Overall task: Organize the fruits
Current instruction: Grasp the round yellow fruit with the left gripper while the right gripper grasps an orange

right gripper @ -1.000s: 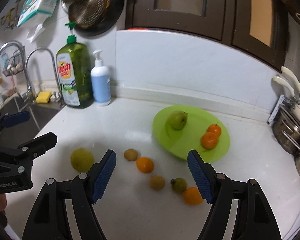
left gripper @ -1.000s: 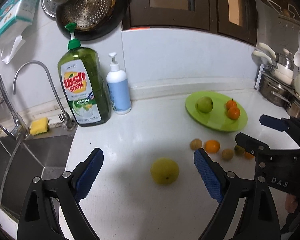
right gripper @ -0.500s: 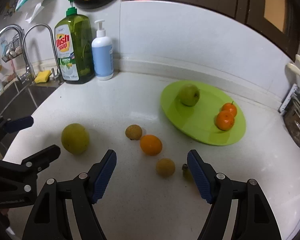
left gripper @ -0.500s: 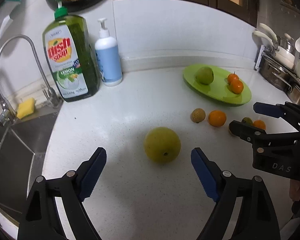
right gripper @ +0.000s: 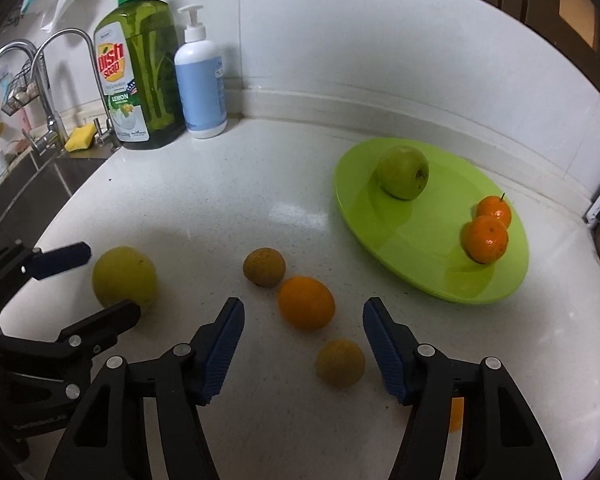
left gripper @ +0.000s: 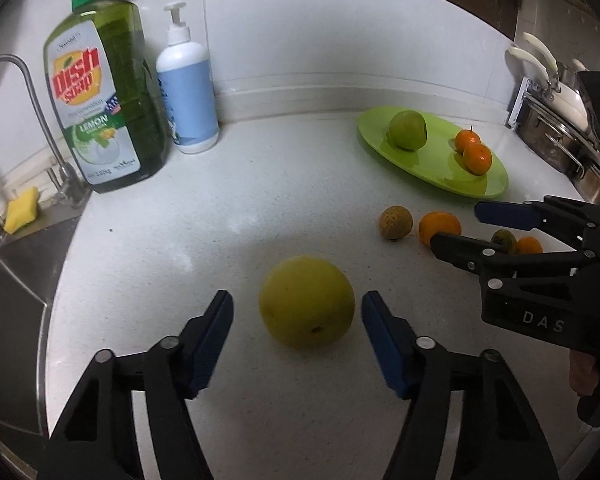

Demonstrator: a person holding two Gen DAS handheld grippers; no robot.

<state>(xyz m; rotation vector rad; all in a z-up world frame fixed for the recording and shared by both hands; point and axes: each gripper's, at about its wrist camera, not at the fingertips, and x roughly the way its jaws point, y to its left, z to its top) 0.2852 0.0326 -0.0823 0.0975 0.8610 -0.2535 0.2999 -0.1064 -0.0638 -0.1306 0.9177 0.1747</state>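
White speckled counter (left gripper: pixel 228 216) runs from the sink to a green plate (right gripper: pixel 412 248), and loose fruit lies scattered on it ahead of me, probably so it can be gathered onto that plate, where an apple (right gripper: pixel 403 172) and two tangerines already sit. My left gripper (left gripper: pixel 298 334) is closing, its fingers (left gripper: pixel 212 332) spread either side of the big yellow fruit (left gripper: pixel 307 300) with a clear gap on each side, so nothing is pinched yet. That fruit is nearly round, with no real long axis; its dimple faces toward me and slightly right. My right gripper (right gripper: pixel 302 346) is closing too, fingers apart and touching nothing: a small yellowish fruit (right gripper: pixel 340 363) lies between them, nearer the right finger, an orange (right gripper: pixel 306 307) sits just beyond the tips, and a brown fruit (right gripper: pixel 264 267) lies beyond that, to the left. I judge each hand is lining up its own pick, the wide stance matching the round shapes.
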